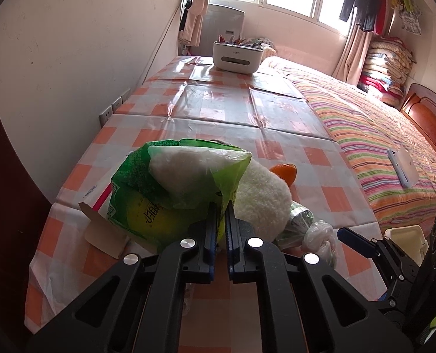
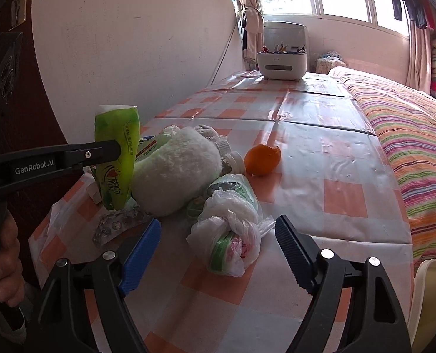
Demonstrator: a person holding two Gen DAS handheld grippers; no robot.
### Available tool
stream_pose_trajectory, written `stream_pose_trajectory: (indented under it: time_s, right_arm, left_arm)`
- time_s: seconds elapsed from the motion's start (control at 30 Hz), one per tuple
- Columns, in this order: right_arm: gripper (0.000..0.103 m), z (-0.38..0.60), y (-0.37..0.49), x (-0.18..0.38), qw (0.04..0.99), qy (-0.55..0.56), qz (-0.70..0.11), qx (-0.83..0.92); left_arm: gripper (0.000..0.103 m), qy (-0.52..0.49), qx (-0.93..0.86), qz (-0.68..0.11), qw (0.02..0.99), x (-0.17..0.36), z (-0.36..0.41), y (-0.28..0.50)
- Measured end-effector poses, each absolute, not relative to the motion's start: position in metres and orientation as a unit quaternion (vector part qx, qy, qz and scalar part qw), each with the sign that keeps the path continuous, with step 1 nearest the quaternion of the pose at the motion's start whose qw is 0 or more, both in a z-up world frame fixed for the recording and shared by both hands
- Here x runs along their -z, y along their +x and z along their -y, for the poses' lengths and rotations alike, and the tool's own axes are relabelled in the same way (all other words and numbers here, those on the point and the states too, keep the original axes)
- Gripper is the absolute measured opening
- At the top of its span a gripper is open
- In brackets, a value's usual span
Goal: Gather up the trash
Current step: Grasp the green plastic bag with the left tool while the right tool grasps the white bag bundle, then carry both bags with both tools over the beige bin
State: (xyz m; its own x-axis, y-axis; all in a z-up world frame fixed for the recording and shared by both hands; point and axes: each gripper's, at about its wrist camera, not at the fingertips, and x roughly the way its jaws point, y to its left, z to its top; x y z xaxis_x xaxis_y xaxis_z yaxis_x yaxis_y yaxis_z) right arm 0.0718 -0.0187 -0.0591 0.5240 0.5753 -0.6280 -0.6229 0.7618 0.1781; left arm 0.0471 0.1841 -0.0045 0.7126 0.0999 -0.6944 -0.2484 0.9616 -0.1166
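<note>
The left claw [image 1: 221, 206] was closed on the green tissue pack [image 1: 165, 188], pinching its crinkled film near the lower edge; in the right wrist view the same pack [image 2: 116, 158] stood nearly upright, lifted at the near-left corner of the desk [image 2: 321, 147], with white tissue showing at its open top. It looked light and soft, the film thin and slippery, so a pinch on a gathered fold or across the body seemed safer than on a single loose flap, which could slide out or tear. The right claw [image 2: 218, 250] stood wide open, its jaws set on either side of the knotted plastic bag [image 2: 232, 235] that lay on the checked cloth just ahead of it, not yet touching it. That bag appeared light and squashy, with green and pink wrappers inside; the knot or the bunched neck would probably give the firmest hold, since the smooth sides might slip. Behind it lay a fluffy white plush [image 2: 174, 173], touching the pack, and an orange peel [image 2: 262, 158] a little apart toward the bed [image 2: 409, 147]. A foil blister sheet [image 2: 115, 223] lay flat near the desk edge; being thin and flat, it would likely be awkward to get under.
</note>
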Motion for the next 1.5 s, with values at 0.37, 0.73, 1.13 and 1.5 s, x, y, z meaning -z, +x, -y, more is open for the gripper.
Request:
stream_pose_trajectory:
  time_s: [0.37,0.73,1.13,1.5]
  right_arm:
    - [0.036,0.023,0.076,0.062,0.869,-0.025,-0.361,-0.337]
    - [0.035,0.044,0.065,0.047,0.888,-0.005,-0.325,-0.326]
    - [0.035,0.078,0.058,0.029,0.906,0.035,-0.291,-0.306]
    - [0.035,0.109,0.052,0.022,0.918,0.045,-0.278,-0.278]
  left_arm:
    - [0.003,-0.093,-0.090,-0.349,0.928,-0.007,-0.174,0.040]
    - [0.002,-0.093,-0.075,-0.333,0.935,-0.018,-0.164,0.035]
    - [0.002,-0.100,-0.056,-0.313,0.943,-0.031,-0.157,0.029]
    - [0.002,-0.081,-0.028,-0.313,0.946,-0.036,-0.125,0.032]
